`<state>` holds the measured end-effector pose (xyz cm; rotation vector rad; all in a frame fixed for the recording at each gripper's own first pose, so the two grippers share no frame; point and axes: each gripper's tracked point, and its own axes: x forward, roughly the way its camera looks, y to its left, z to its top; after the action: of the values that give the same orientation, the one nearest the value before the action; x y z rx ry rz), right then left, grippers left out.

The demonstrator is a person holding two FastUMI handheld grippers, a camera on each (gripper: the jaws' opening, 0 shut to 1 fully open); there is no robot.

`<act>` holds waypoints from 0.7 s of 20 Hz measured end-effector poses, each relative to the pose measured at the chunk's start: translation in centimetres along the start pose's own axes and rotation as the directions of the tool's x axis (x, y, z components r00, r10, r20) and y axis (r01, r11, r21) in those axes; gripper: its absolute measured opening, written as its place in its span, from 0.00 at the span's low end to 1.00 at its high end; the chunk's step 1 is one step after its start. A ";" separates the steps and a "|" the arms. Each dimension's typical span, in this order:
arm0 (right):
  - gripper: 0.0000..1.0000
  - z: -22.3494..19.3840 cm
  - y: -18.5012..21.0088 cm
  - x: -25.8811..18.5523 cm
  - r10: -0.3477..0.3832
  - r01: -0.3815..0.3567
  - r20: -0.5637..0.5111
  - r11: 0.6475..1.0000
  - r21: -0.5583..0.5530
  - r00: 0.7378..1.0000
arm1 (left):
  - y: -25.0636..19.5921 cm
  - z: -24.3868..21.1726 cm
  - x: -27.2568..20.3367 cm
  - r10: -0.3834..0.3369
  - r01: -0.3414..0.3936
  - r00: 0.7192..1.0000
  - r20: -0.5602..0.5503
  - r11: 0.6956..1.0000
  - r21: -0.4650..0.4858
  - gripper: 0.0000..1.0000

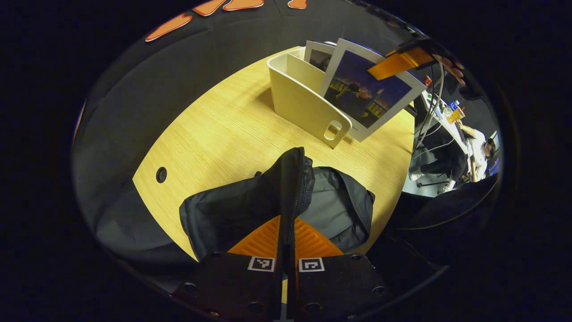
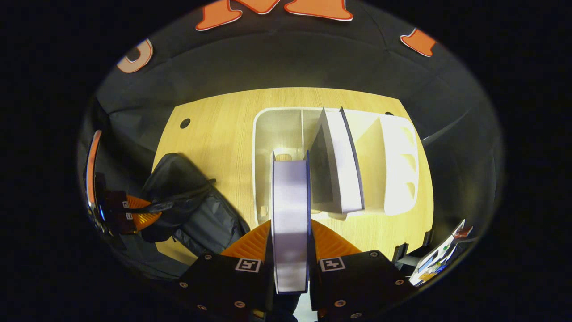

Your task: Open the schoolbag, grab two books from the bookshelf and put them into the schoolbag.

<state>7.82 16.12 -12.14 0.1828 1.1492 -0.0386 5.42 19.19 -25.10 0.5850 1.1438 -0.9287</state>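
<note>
1. Black cloth surrounds a wooden table point(image 1: 223, 129), on which stand the schoolbag point(image 1: 214, 214) and a pale bookshelf point(image 1: 304, 103) with several compartments.
2. In the left gripper view, the left gripper point(image 1: 286, 237) is clamped on the zippered edge of the schoolbag and holds this flap up; the grey lining point(image 1: 326, 210) of the bag is visible beside it, so the bag looks partly open.
3. In the right gripper view, the right gripper point(image 2: 290, 241) is clamped on a book point(image 2: 290, 214), seen edge-on, which is above the front part of the bookshelf. A second book point(image 2: 335, 170) leans inside a middle compartment.
4. In the left gripper view, the held book point(image 1: 366, 94) appears raised above the bookshelf, so I judge the first book is being taken out and is not yet in the bag.
5. Possible problems: the book is held only near one edge, so it may swing or slip between the fingers during the carry. If its lower corner catches the shelf wall, the light bookshelf may tip or slide. If the flap drops from the left gripper, the opening may be too narrow for the book.
</note>
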 end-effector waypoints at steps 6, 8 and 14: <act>0.33 -4.5 -0.6 -1.8 0.053 -0.054 0.021 0.996 0.075 0.998 | -0.5 0.1 0.3 0.006 -0.006 1.000 -0.007 1.000 0.003 0.06; 0.32 -5.4 -1.0 -2.4 0.070 -0.073 0.032 0.992 0.107 0.997 | -0.8 0.1 0.2 0.011 -0.010 1.000 -0.008 1.000 0.010 0.06; 0.31 -7.5 -2.3 -4.5 0.139 -0.154 0.093 0.971 0.182 0.986 | -1.3 0.3 -0.3 0.024 -0.024 1.000 0.000 1.000 0.003 0.06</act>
<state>-1.04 14.84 -11.33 0.4307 1.0489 -0.0237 4.43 18.34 -24.66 0.5993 1.1335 -0.9102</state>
